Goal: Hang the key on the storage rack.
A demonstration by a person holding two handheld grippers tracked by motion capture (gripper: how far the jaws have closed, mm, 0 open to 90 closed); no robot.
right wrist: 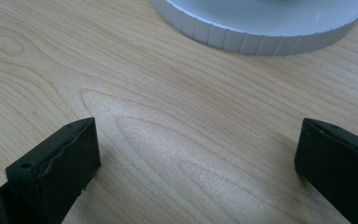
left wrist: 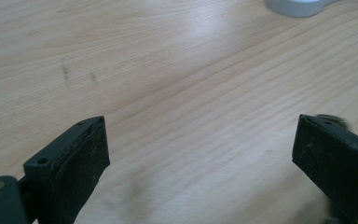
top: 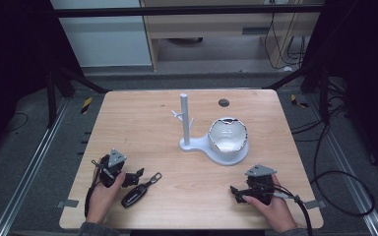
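In the high view, a light wooden desk (top: 167, 142) is seen on a grey carpeted floor, framed by dark metal rails, with a pale cabinet and cables beyond its far edge. A small dark round spot (top: 223, 103) is set near the far edge. A white stand (top: 185, 123) with an upright post and short pegs rises from a base that widens to the right into a round dish, in which a shiny white bowl-like piece (top: 228, 133) is seated. A black car key (top: 139, 191) is laid flat near the front left, its long axis running from near-left to far-right, the thinner end pointing far-right. The left gripper (top: 137, 175) is held just beside it, the right gripper (top: 237, 191) at the front right; each is gripped by a hand.

In the left gripper view, the fingers (left wrist: 77, 158) are spread wide over bare wood grain, with a corner of the white base (left wrist: 298, 5) at the top.

In the right gripper view, the fingers (right wrist: 65, 158) are likewise spread wide with nothing between them, and the ribbed rim of the base (right wrist: 261, 32) is seen ahead.
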